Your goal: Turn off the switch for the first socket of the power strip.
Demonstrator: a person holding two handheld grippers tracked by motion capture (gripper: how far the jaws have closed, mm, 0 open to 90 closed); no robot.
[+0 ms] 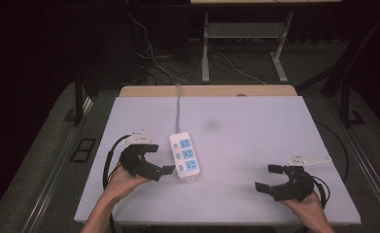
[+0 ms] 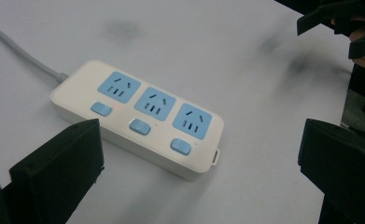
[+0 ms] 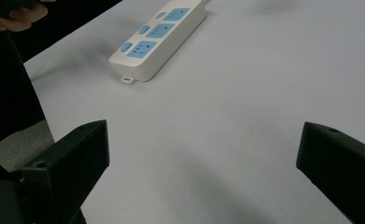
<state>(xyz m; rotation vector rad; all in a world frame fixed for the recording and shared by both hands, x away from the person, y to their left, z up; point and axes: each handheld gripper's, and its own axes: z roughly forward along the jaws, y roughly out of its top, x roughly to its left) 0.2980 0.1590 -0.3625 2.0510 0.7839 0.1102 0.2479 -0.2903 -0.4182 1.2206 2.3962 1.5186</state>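
One white power strip (image 1: 185,157) lies just beside the left tool (image 1: 161,158), well apart from the right tool (image 1: 267,177). It carries three blue sockets (image 2: 154,103) in a row and three blue switch buttons (image 2: 139,126), one beside each socket. One grey cord (image 1: 179,109) leaves its far end. Two tools rest on one counter (image 1: 255,126), each with two black jaws set wide apart.

Running off the top-left edge, beyond the left hand-held gripper (image 2: 194,172): the grey cord (image 2: 17,51) of the power strip (image 2: 138,116). Blurring into smudges farther ahead: dark marks (image 2: 122,29) on the worktop (image 2: 208,51).
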